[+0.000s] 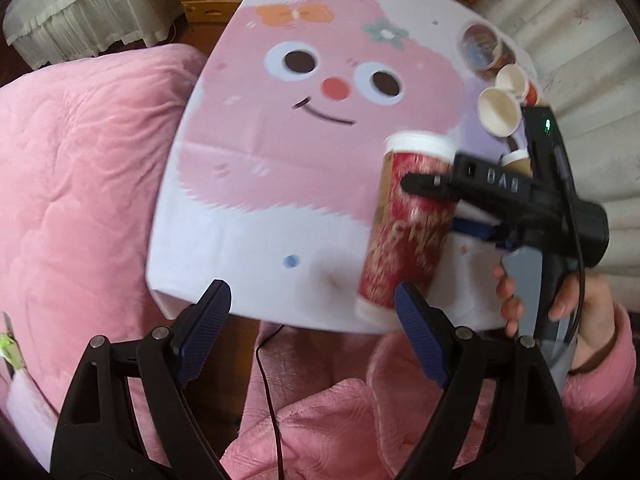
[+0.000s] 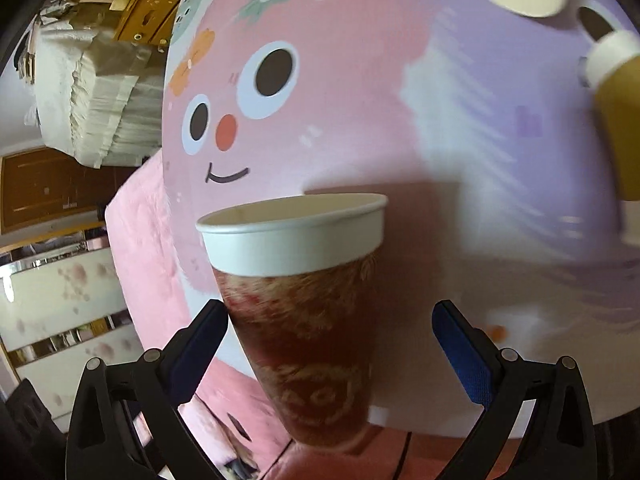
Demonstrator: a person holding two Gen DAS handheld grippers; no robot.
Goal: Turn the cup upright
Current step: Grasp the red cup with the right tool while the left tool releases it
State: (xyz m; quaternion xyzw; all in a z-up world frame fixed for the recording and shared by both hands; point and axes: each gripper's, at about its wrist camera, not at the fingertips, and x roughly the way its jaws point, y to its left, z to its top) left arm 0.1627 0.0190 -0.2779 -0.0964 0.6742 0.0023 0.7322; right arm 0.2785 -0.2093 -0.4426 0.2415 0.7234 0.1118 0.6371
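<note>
A red paper cup with a white rim (image 1: 404,224) stands upright, rim up, near the table's front right edge. In the right wrist view the same cup (image 2: 304,312) sits between my right gripper's (image 2: 330,320) open fingers; the left pad (image 2: 200,340) is at its side and the right pad (image 2: 460,352) is well apart from it. In the left wrist view the right gripper's black finger (image 1: 436,182) lies across the cup. My left gripper (image 1: 312,320) is open and empty, at the table's front edge, left of the cup.
The table (image 1: 256,216) wears a cloth with a pink cartoon face. Several other paper cups (image 1: 500,110) lie at its right edge, and a brown cup (image 2: 616,120) stands close on the right. A pink quilt (image 1: 80,184) lies to the left.
</note>
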